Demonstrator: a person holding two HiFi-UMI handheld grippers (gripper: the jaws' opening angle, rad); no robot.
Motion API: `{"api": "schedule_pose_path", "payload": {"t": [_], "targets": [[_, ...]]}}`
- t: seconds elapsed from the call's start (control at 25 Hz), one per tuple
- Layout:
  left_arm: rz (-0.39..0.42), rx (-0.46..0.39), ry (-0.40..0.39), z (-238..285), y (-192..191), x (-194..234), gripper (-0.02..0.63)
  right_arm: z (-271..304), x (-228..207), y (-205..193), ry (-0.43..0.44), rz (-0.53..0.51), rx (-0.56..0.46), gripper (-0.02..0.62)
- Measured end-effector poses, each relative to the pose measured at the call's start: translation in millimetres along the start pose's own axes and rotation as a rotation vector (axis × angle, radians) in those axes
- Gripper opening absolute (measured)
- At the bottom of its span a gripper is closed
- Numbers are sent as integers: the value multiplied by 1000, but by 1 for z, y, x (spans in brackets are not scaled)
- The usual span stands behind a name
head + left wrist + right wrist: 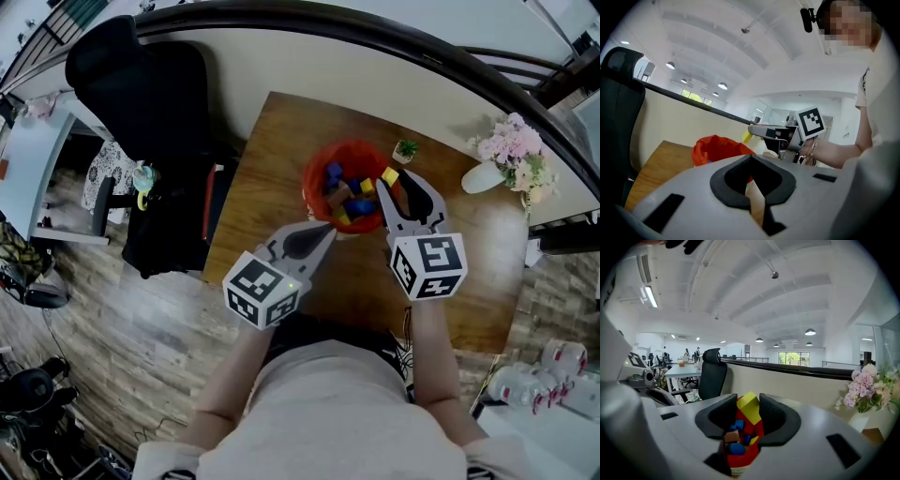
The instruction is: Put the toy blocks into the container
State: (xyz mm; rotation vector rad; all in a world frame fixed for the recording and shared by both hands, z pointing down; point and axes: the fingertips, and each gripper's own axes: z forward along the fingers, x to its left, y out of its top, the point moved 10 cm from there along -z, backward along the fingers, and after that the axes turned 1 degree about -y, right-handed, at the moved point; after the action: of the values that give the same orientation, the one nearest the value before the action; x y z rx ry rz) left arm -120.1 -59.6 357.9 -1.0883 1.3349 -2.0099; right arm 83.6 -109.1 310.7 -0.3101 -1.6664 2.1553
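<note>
A red container (310, 184) stands on the wooden table (272, 150) and holds several blue, yellow and red blocks (345, 199). My right gripper (391, 186) is raised over the container's right rim and is shut on a yellow block (390, 175). In the right gripper view the yellow block (749, 408) sits clamped between the pads, with the container (740, 460) and its blocks below. My left gripper (326, 231) hovers at the container's near edge, shut and empty. The left gripper view shows the container (715, 147) ahead and the yellow block (746, 137) at the tip of the right gripper (751, 131).
A small potted plant (406, 149) stands behind the container. A white vase with pink flowers (511, 155) is at the table's far right. A black office chair (141, 94) stands left of the table, and a curved dark railing (394, 37) runs behind it.
</note>
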Motion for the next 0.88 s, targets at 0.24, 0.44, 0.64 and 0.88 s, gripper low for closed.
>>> {"api": "schedule_pose_path", "payload": {"t": [0.24,0.44,0.64,0.88], "targets": [[-6,-28,38,-8,5,9,15,15,16,5,60,-23,-5,160],[-19,-31,61,-12,3,15,14,27,21,-2,82,-25,21,160],[-30,-34,70,-10,2,20,14,35,22,-7,93,-20,21,164],[-38,-30,71,-6,2,23,14,35,16,-11,80,11,19,166]]}}
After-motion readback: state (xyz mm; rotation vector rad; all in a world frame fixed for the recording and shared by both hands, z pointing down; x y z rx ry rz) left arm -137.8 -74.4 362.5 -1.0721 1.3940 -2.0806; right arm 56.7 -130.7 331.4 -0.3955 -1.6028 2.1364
